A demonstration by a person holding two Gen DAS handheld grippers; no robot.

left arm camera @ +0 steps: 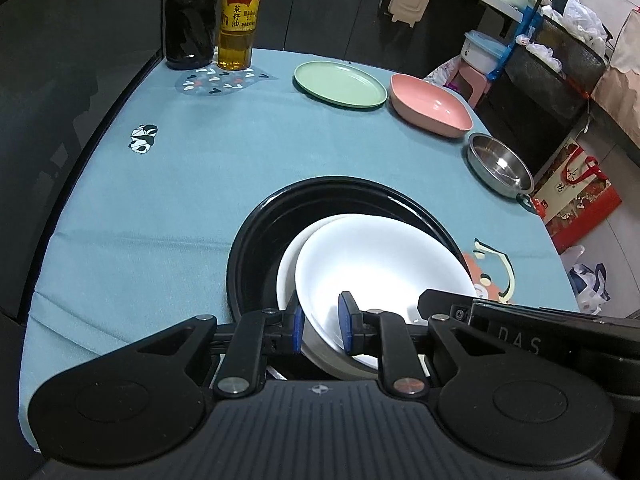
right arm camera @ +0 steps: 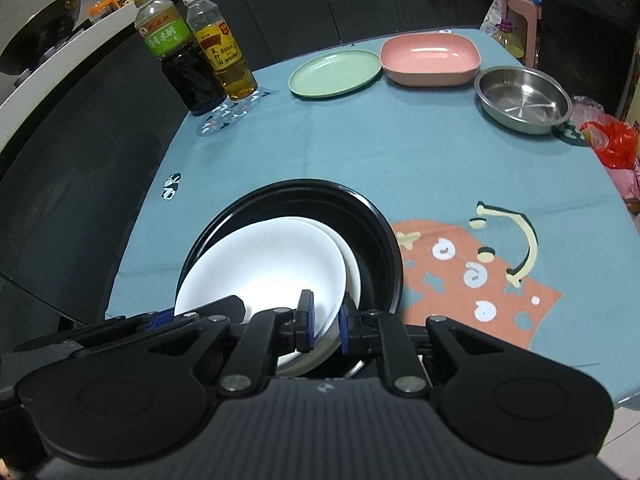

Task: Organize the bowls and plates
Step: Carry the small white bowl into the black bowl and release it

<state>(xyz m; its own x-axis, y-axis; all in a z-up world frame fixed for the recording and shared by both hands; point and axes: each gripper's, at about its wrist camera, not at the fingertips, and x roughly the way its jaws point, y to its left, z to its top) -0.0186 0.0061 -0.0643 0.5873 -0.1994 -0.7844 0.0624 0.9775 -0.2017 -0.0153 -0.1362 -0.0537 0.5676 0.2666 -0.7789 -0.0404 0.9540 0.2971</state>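
Two stacked white plates (left arm camera: 380,268) (right arm camera: 264,264) lie tilted inside a large black plate (left arm camera: 256,236) (right arm camera: 372,236) near the table's front edge. My left gripper (left arm camera: 322,328) is shut on the near left rim of the white plates. My right gripper (right arm camera: 324,326) is shut on their near right rim. Each gripper shows in the other's view, beside the white plates. A green plate (left arm camera: 340,84) (right arm camera: 334,72), a pink square bowl (left arm camera: 430,106) (right arm camera: 430,58) and a steel bowl (left arm camera: 500,164) (right arm camera: 522,98) stand at the far side.
A dark vinegar bottle (left arm camera: 190,12) (right arm camera: 180,56) and a yellow oil bottle (left arm camera: 238,16) (right arm camera: 224,52) stand at the far left on the blue tablecloth (left arm camera: 160,200) (right arm camera: 400,152). Bags and boxes (left arm camera: 576,200) sit on the floor to the right.
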